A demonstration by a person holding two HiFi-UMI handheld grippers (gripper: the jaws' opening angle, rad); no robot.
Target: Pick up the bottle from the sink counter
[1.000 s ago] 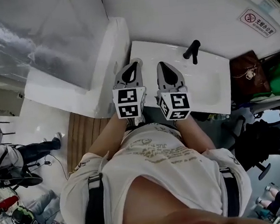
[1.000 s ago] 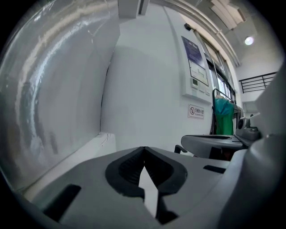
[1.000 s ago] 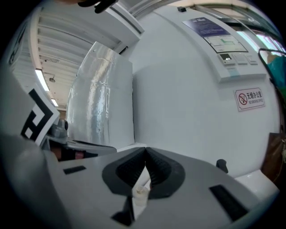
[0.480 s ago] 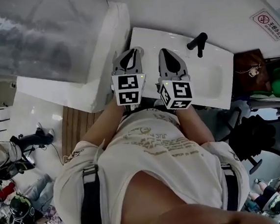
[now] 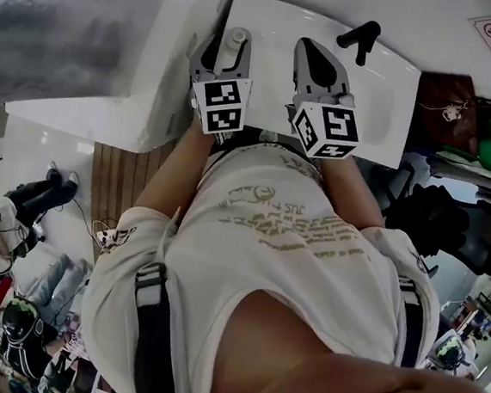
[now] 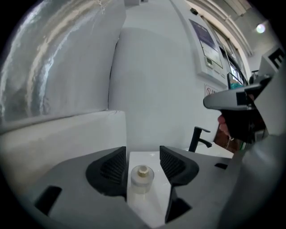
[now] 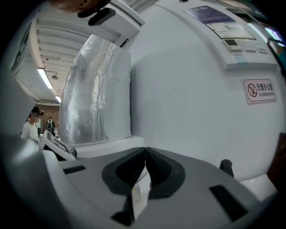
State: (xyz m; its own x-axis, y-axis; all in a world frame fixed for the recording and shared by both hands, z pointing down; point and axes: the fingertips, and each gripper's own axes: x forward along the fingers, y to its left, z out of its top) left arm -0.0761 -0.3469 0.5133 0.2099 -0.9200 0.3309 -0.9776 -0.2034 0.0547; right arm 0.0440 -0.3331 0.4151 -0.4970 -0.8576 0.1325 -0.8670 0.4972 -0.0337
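Left gripper (image 6: 142,154) stands with its jaws apart, and the bottle (image 6: 142,179) sits in the gap between them, clamped by neither. Right gripper (image 7: 145,154) has its jaws pressed together on nothing, held over the white sink counter (image 5: 391,91) to the right of the left one.

Readable writing is scarce. A wall sign (image 7: 261,89) bears a red crossed circle and a line of Chinese characters, too small to read; in the head view the right edge cuts it off. A wall panel (image 7: 228,27) above it carries print that is only a blur. The printed lines on the person's shirt (image 5: 274,219) cannot be read either. Each gripper's marker cube (image 5: 221,105) shows black and white squares only.

The bottle stands upright at the left end of the counter, long axis vertical, its pale gold cap pointing up above a clear body. Its base is hidden behind the gripper's grey body. A black faucet (image 6: 199,138) rises farther off to the right, and the right gripper covers much of the basin in the head view
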